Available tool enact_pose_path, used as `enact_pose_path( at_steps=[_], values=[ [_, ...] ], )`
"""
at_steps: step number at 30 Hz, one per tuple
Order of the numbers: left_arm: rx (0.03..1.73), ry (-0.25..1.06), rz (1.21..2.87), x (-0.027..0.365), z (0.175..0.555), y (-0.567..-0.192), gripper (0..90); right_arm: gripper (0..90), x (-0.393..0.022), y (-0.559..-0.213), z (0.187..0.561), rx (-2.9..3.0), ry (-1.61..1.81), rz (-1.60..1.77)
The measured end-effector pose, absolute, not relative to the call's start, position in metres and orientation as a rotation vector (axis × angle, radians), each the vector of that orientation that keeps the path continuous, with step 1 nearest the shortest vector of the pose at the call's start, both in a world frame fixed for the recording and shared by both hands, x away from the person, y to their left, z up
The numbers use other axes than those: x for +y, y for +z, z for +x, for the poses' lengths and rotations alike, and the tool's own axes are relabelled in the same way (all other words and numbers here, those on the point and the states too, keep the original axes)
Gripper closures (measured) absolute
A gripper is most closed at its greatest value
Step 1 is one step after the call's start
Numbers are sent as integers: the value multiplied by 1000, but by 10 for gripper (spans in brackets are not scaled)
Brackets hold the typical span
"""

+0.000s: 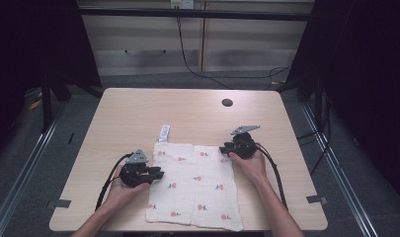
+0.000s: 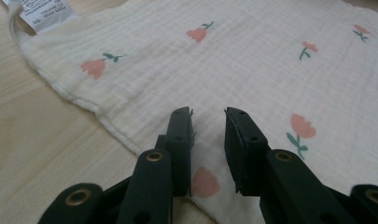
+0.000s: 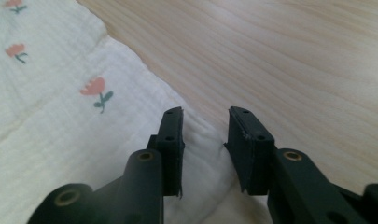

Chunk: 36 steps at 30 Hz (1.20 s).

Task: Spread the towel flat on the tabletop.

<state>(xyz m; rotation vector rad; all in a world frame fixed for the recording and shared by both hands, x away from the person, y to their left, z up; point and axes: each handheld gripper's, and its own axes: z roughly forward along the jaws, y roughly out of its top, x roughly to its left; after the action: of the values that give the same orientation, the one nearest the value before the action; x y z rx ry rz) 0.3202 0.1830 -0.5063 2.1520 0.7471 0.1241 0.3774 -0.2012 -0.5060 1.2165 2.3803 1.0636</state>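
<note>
A white cloth (image 1: 195, 185) printed with small red flowers lies flat on the wooden table (image 1: 187, 108), a white label (image 1: 164, 133) sticking out of its far left corner. My left gripper (image 1: 158, 174) rests at the cloth's left edge, pointing right. In the left gripper view its jaws (image 2: 209, 114) stand apart above the cloth (image 2: 252, 60), pinching nothing. My right gripper (image 1: 223, 149) sits at the far right corner of the cloth. In the right gripper view it (image 3: 205, 114) is open, with the cloth's edge (image 3: 46, 126) lying flat beneath the gap.
A round dark hole (image 1: 227, 102) is set in the tabletop behind the right gripper. Bare wood stretches beyond the cloth to the far edge. Black cables (image 1: 274, 168) trail from both grippers toward the near edge. Dark frames and floor rails flank the table.
</note>
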Motion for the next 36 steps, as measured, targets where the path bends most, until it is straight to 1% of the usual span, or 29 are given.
enact_pose_path(
  at_steps=[3,5,6,7,8,10,11,13,26,30,32,36],
  values=[
    [746,128,2154,183,320,-506,712,613,-203,-505,376,2372,1029,1217],
    [747,128,2153,183,320,-506,710,631,-206,-506,375,2359,1036,1234],
    [746,128,2153,183,320,-506,710,653,-207,-506,374,2357,1040,1236],
    [746,127,2153,183,320,-506,710,713,-207,-506,374,2353,1049,1240],
    [746,127,2153,183,320,-506,710,730,-207,-506,374,2353,1059,1236],
    [746,128,2151,183,320,-506,709,810,-207,-507,374,2353,1059,1242],
    [744,128,2152,183,320,-506,708,838,-207,-507,374,2353,1068,1236],
    [742,131,2152,183,320,-506,708,861,-208,-507,374,2350,1073,1241],
    [739,122,2153,186,316,-506,700,871,-214,-503,367,2314,1156,1276],
    [740,97,2148,188,317,-506,698,872,-214,-501,365,2309,1163,1273],
    [748,74,2155,189,317,-505,685,872,-214,-501,365,2315,1162,1273],
    [751,76,2154,191,317,-501,647,872,-212,-501,365,2321,1161,1266]
  ],
)
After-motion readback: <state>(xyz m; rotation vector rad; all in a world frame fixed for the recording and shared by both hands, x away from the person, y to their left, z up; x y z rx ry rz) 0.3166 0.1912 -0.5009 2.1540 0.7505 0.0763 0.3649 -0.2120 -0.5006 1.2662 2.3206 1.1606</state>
